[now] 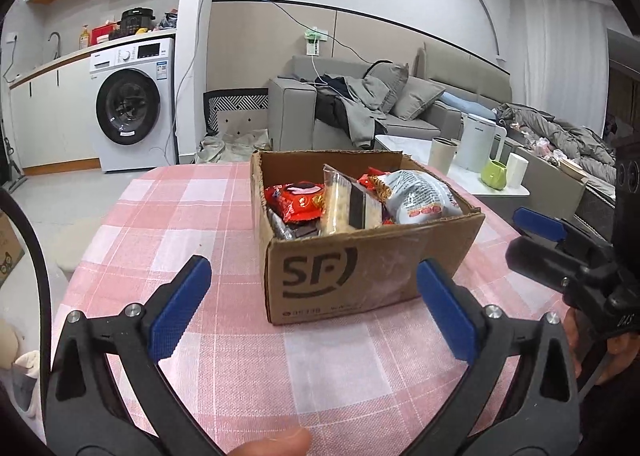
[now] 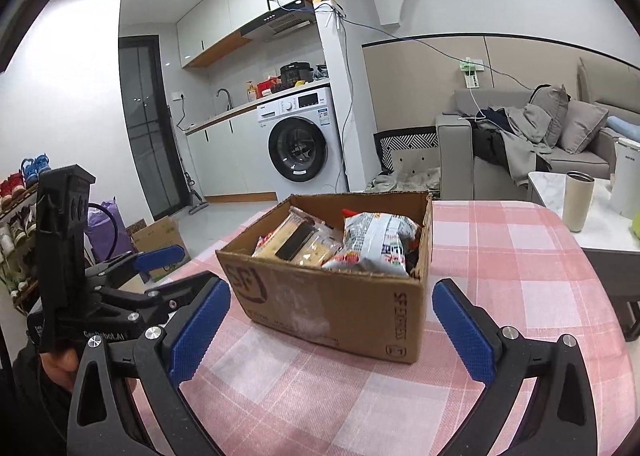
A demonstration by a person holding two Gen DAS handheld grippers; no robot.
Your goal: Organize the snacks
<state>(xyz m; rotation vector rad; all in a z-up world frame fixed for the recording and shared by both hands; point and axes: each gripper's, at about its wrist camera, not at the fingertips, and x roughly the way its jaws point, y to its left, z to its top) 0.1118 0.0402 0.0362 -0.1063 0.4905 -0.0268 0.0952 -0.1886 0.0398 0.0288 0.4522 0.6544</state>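
Here the left gripper (image 1: pixel 312 296) has its blue pads spread wide with nothing between them, hovering above the pink checked tablecloth (image 1: pixel 192 224). Straight ahead of it, just past the fingertips, stands the open cardboard box (image 1: pixel 360 276), marked SF on its near face. Inside, a red snack packet (image 1: pixel 298 200) lies toward the gripper's left, a clear packet of pale crackers (image 1: pixel 344 208) stands in the middle, and a grey-white bag (image 1: pixel 424 196) fills the right part. The right gripper (image 2: pixel 330 320) is equally wide apart and holds nothing, with the same box just in front of its fingers. Far beyond the left gripper, to its left, is a washing machine (image 1: pixel 132 104); to its right, a grey sofa (image 1: pixel 400 108).
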